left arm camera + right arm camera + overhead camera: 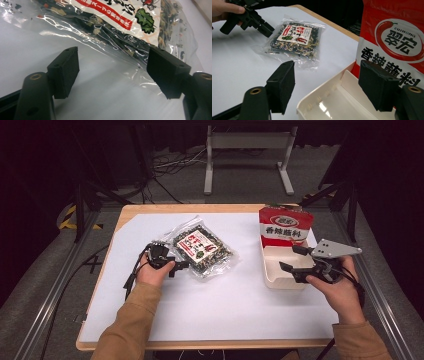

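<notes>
Now the left hand-held gripper (112,72) gapes, empty, at the clear snack bag's (117,32) edge.

High cam overhead; gripper cams low, close; all share seaweed packet (202,249).

packet (120,32) – glossy crinkled clear plastic | tray (332,100) – smooth white plastic | pads (65,72) – matt black

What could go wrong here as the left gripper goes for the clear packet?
The left gripper sits over only the thin clear edge of the packet, so the slick film may slip out or tear. The red pouch stands upright in the white tray; a nudge from the right gripper might topple it.
</notes>
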